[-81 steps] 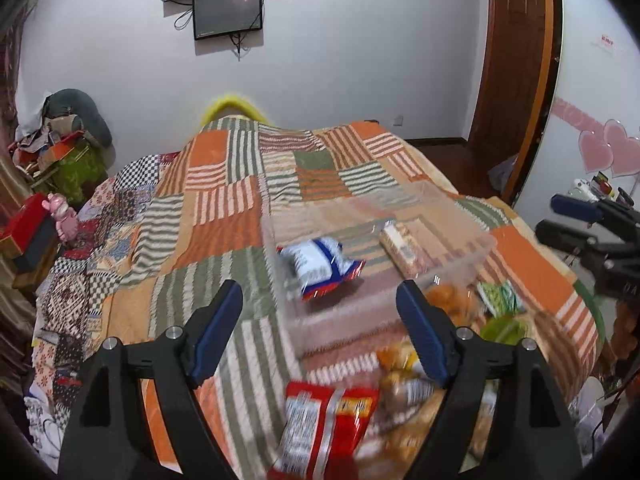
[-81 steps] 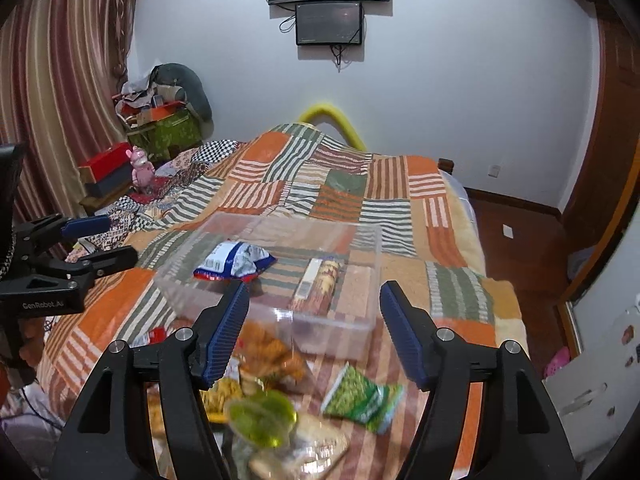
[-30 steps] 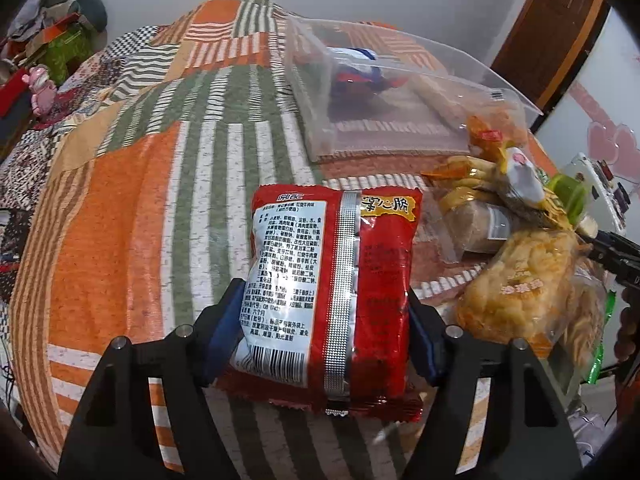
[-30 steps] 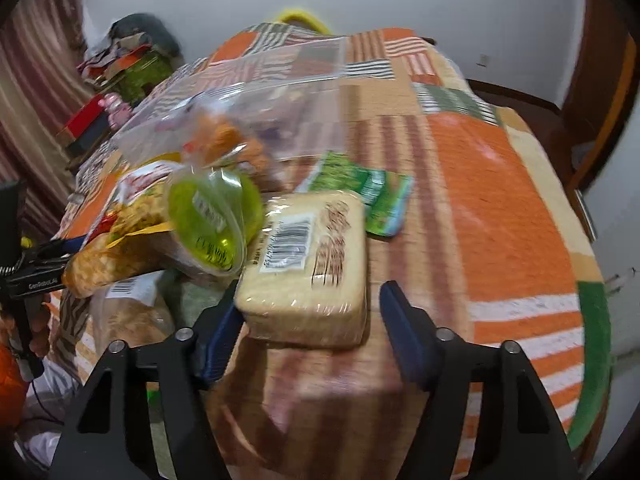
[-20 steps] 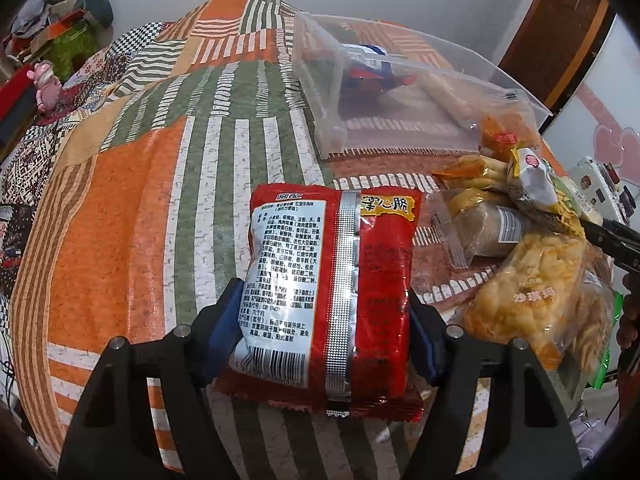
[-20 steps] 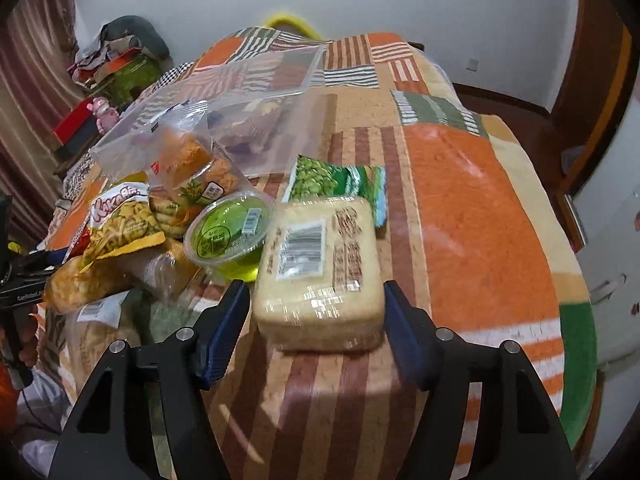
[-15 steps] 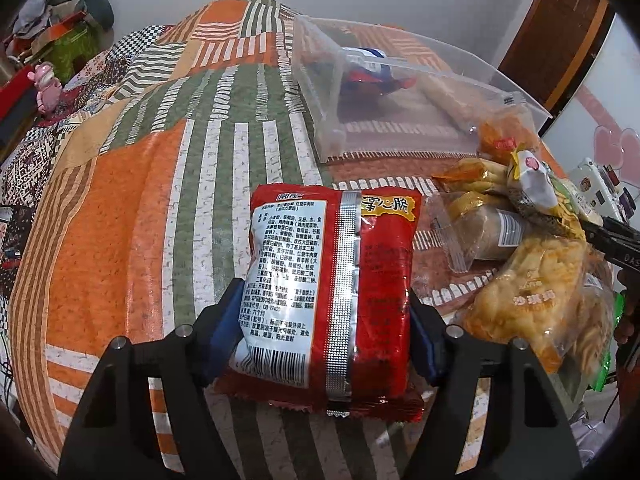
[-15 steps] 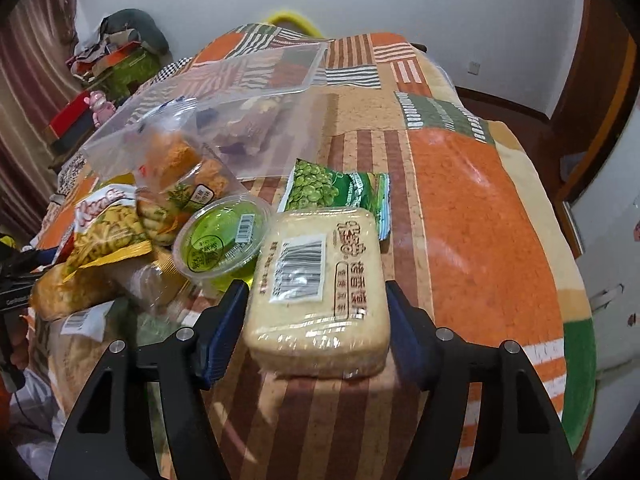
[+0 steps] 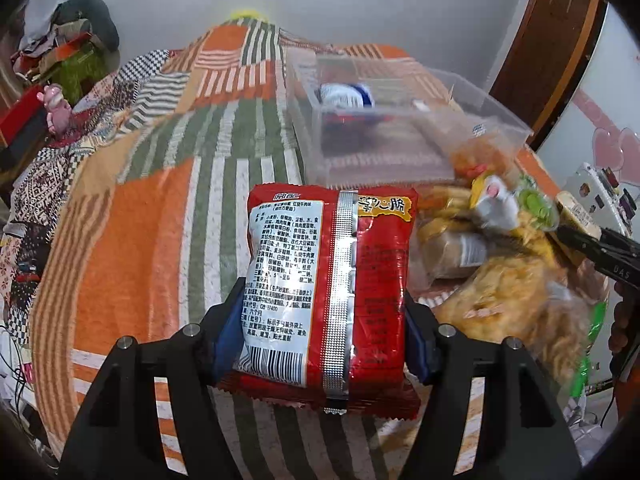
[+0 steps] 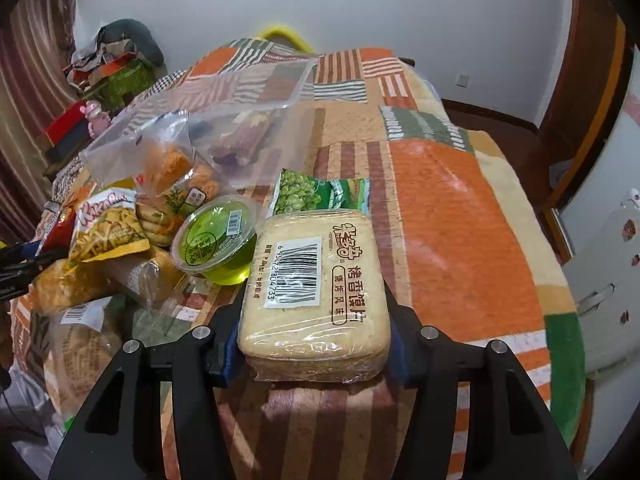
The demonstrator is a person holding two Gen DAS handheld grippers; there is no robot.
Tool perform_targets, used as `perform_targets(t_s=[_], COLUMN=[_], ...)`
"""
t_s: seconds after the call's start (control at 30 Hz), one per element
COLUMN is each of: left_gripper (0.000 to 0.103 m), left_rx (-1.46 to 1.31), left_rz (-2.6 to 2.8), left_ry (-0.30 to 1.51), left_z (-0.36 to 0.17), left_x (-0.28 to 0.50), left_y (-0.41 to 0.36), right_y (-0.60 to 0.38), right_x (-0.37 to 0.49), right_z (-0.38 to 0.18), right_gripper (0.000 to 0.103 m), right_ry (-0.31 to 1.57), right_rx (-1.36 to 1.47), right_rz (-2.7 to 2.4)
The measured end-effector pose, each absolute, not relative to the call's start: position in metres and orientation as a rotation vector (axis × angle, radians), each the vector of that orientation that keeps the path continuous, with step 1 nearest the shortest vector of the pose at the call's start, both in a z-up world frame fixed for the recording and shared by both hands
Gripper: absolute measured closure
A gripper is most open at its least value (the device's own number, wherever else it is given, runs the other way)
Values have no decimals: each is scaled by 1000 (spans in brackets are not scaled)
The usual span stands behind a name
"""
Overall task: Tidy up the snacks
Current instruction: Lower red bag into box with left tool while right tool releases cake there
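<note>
Red noodle packet [image 9: 328, 292] pinched in left jaws; right jaws pinch barcoded biscuit pack [image 10: 314, 284].

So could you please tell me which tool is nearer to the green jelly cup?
Right. The right tool, shut on the beige cracker pack, sits just beside the green jelly cup. The left tool, shut on the red noodle packet, is across the snack pile.
</note>
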State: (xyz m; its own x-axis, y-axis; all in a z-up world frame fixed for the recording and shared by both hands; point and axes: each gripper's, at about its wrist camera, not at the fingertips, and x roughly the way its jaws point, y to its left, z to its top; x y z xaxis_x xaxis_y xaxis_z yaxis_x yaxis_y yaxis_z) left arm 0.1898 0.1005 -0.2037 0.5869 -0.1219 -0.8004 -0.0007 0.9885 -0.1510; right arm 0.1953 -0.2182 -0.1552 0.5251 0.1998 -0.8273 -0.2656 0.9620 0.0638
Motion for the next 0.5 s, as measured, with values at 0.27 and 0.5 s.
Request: perform_targets(t_s=[0.27, 0.5], left_gripper=[37, 37], left_rx=[-172, -128], left_rz=[-67, -60], left_ry=[887, 811], left_z=[-172, -141], left_x=[190, 201], left_y=[108, 100], right_y=[-223, -208], right_x=[193, 206], right_z=[-127, -111], right_gripper=[51, 51], right_ry=[892, 833], right_rx=[-35, -32], right_rz=[278, 321])
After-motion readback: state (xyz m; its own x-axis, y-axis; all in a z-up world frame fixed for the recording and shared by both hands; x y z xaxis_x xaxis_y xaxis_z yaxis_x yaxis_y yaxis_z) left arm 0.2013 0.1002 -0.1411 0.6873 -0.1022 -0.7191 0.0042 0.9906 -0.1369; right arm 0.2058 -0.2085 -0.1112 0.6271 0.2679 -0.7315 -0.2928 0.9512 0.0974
